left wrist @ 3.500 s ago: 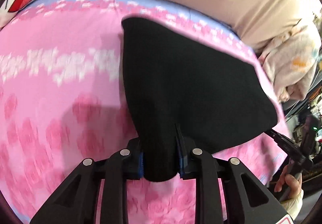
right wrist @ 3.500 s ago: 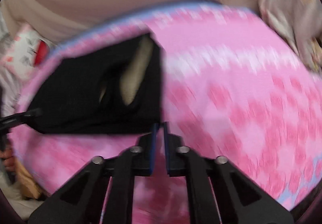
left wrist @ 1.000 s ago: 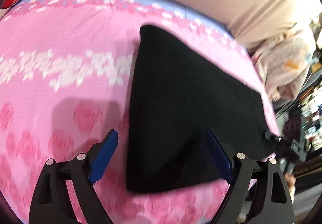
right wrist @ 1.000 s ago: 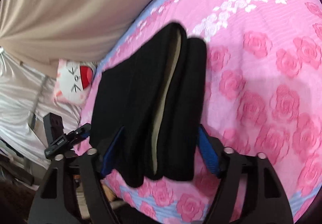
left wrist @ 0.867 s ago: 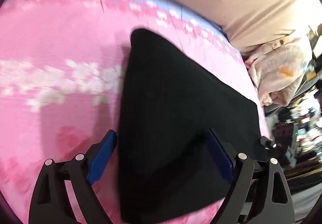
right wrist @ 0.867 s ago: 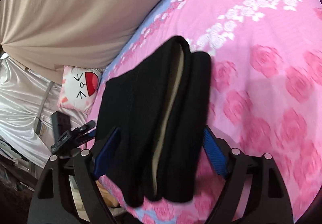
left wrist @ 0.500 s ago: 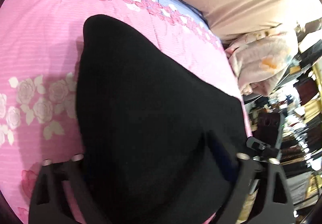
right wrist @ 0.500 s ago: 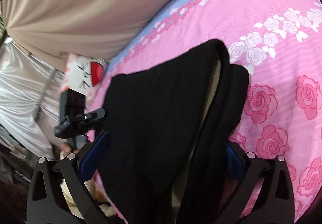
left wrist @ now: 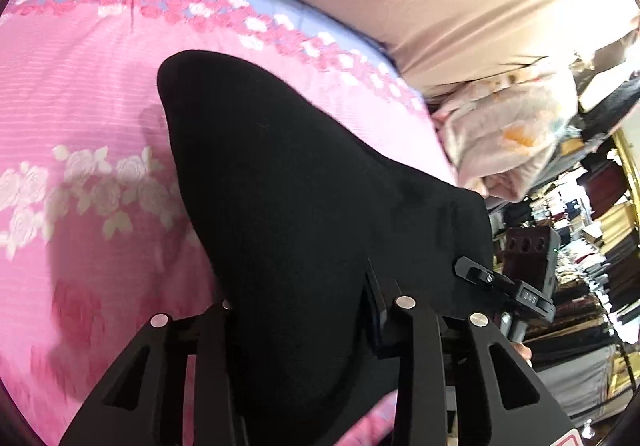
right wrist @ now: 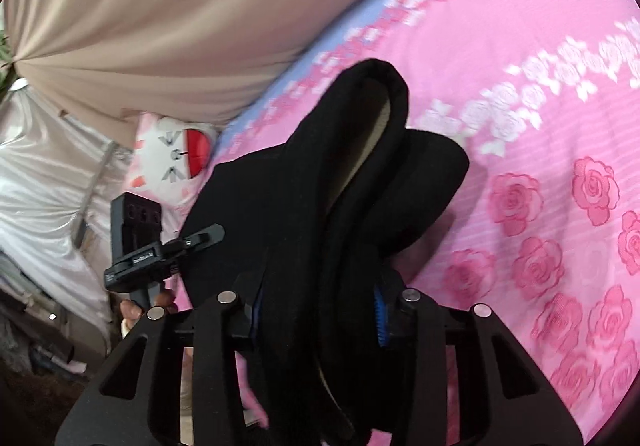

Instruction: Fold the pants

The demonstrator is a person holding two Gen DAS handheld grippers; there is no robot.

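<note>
The bed (left wrist: 100,93) carries a pink sheet (right wrist: 540,57) printed with deep pink roses on its near part, a band of white roses across the middle, and a blue strip with small pink and white roses along its far edge. The folded black pants (left wrist: 288,181) lie partly on the sheet, their far rounded end resting on the pink ground beside the white rose band; the near end is raised off it. In the right wrist view a pale tan lining shows between the black layers. A white cushion (right wrist: 172,161) with a red patch sits at the bed's far left corner.
</note>
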